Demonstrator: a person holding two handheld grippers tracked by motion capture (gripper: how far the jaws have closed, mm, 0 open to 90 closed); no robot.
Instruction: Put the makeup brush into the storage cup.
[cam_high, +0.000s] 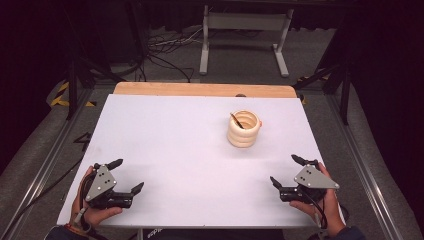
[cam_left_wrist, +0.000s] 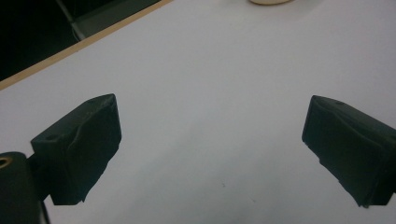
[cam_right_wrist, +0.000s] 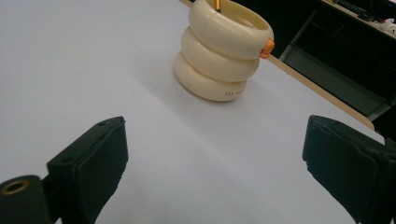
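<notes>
A cream holder (cam_high: 244, 129) made of three stacked rings stands upright right of the table's middle, with a dark thin stick leaning inside it. In the right gripper view the holder (cam_right_wrist: 222, 51) rises ahead of the jaws, and an orange tip pokes out at its rim. My left gripper (cam_high: 126, 176) rests open near the front left corner, nothing between its fingers. My right gripper (cam_high: 286, 171) sits open near the front right edge, a short way in front of the holder. Both are held by hands. In its own view the left gripper (cam_left_wrist: 212, 140) faces bare white surface.
The white table top (cam_high: 175, 140) has a wooden strip (cam_high: 200, 90) along its far edge. Beyond it stand a grey metal frame (cam_high: 245, 30) and loose cables (cam_high: 165, 50) on the floor. Dark rails run along both sides.
</notes>
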